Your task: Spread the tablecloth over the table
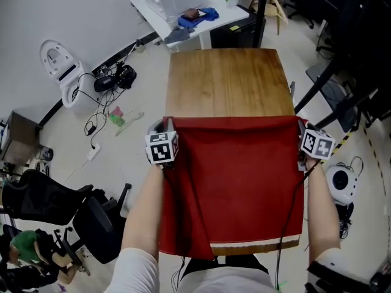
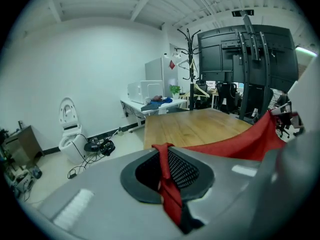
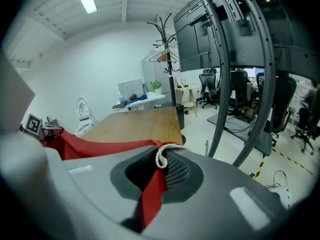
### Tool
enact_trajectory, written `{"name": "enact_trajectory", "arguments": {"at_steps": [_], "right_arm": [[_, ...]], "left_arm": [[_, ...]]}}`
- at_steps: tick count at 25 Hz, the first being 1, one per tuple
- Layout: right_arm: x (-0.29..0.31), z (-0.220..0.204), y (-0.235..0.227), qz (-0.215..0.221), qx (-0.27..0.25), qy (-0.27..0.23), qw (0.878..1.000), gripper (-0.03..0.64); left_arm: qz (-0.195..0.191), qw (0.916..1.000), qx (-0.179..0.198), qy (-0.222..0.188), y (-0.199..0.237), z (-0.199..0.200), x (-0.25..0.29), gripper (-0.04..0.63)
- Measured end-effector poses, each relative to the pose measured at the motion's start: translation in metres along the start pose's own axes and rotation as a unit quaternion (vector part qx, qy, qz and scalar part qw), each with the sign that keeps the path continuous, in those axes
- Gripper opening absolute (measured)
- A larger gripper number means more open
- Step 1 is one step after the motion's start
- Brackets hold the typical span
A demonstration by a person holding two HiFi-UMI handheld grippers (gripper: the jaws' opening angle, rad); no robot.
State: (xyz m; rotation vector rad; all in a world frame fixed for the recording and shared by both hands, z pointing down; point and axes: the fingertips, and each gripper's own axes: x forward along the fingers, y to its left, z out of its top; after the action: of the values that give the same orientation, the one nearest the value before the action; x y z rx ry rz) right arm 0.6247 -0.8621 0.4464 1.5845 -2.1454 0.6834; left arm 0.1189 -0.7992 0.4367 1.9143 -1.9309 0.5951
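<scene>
Left gripper (image 1: 167, 124) and right gripper (image 1: 300, 126) are each clamped tight on a front corner of the tablecloth (image 1: 235, 182). The wooden table (image 1: 229, 81) is bare on its far half. The red cloth is laid over the table's near half, its taut leading edge stretched across the table's width, its white-trimmed hem (image 1: 256, 246) draped off the near end.

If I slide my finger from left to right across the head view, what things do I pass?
white toilet → left gripper → red tablecloth → right gripper → round white gadget on the floor
</scene>
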Motion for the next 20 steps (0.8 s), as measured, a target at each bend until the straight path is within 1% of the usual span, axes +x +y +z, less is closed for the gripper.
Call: {"name": "enact_trajectory", "arguments": {"at_steps": [2, 4, 5, 6, 8, 11, 13, 15, 17, 19, 20], "right_arm": [[0.016, -0.013, -0.003, -0.002, -0.005, 0.014, 1.000, 0.020], [0.026, -0.020, -0.004, -0.003, -0.007, 0.018, 1.000, 0.046], [0.029, -0.022, -0.005, -0.005, -0.006, 0.018, 1.000, 0.065], [0.032, -0.023, -0.008, -0.007, -0.003, 0.017, 1.000, 0.097], [0.035, -0.023, -0.012, -0.013, 0.004, 0.014, 1.000, 0.238], [0.028, -0.023, -0.022, -0.032, 0.010, 0.001, 0.999, 0.288], [0.018, -0.022, -0.030, -0.046, 0.010, -0.010, 0.999, 0.287], [0.004, -0.020, -0.031, -0.049, 0.010, -0.023, 0.998, 0.274], [-0.012, -0.017, -0.022, -0.038, 0.009, -0.039, 0.999, 0.257], [-0.032, -0.016, -0.006, -0.017, 0.007, -0.057, 0.998, 0.222], [-0.044, -0.016, 0.002, -0.007, 0.004, -0.069, 0.998, 0.200]], "left_arm": [[-0.011, 0.9999, -0.010, 0.007, -0.002, -0.012, 0.017, 0.041], [-0.022, 0.9996, -0.017, 0.009, -0.004, -0.016, 0.027, 0.116], [-0.023, 0.9995, -0.018, 0.010, -0.004, -0.015, 0.029, 0.173], [-0.022, 0.9995, -0.018, 0.010, -0.003, -0.015, 0.029, 0.192], [-0.013, 0.9997, -0.018, 0.011, 0.001, -0.017, 0.026, 0.192], [0.013, 0.9995, -0.025, 0.015, 0.015, -0.027, 0.015, 0.192], [0.032, 0.9985, -0.041, 0.020, 0.029, -0.034, 0.005, 0.190], [0.048, 0.9972, -0.053, 0.022, 0.041, -0.039, -0.008, 0.190], [0.056, 0.9965, -0.060, 0.014, 0.048, -0.038, -0.024, 0.189], [0.057, 0.9958, -0.072, -0.002, 0.048, -0.034, -0.046, 0.182], [0.057, 0.9954, -0.077, -0.011, 0.046, -0.032, -0.059, 0.163]]}}
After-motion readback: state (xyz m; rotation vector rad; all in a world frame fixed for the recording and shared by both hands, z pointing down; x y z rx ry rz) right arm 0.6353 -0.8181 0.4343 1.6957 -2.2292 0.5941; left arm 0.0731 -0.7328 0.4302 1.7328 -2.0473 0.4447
